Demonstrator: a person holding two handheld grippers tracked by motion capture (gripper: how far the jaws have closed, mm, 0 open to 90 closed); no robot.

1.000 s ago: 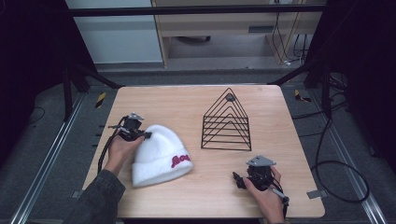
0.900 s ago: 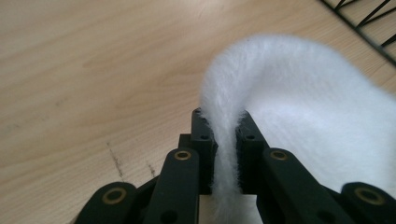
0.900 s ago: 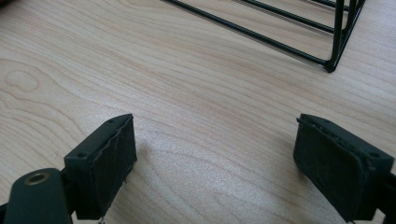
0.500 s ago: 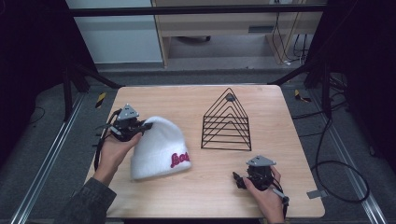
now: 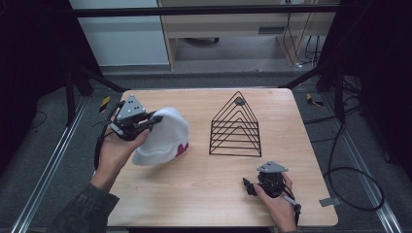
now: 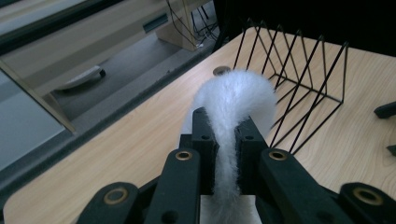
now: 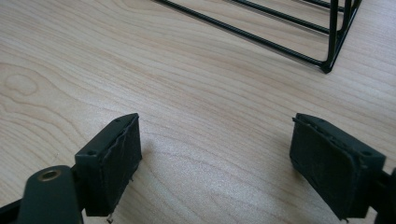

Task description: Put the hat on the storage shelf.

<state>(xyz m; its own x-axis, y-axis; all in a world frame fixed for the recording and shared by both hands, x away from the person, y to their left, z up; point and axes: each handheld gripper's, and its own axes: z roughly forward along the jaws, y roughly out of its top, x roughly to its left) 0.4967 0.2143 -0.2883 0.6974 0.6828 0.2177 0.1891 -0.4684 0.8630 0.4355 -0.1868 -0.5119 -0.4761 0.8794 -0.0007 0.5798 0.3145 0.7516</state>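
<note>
A white knitted hat (image 5: 165, 136) with a red mark on its side hangs lifted at the left of the wooden table (image 5: 204, 199). My left gripper (image 5: 154, 119) is shut on the hat's edge, and in the left gripper view the fuzzy white fabric (image 6: 233, 107) is pinched between the two jaws of that gripper (image 6: 223, 140). A black wire rack (image 5: 235, 126) of triangular frames stands at the middle right. My right gripper (image 5: 248, 187) rests low near the table's front right, open with nothing between its pads (image 7: 112, 163).
The wire rack (image 6: 303, 84) stands just beyond the hat in the left gripper view, and its base corner (image 7: 327, 65) lies ahead of the right gripper. A small round grey disc (image 6: 221, 71) lies on the table behind the rack. Cables trail on the floor to the right.
The left gripper has lifted the hat off the table and carried it up and toward the rack, so the hat now hangs tilted. The right gripper has stayed in place.
</note>
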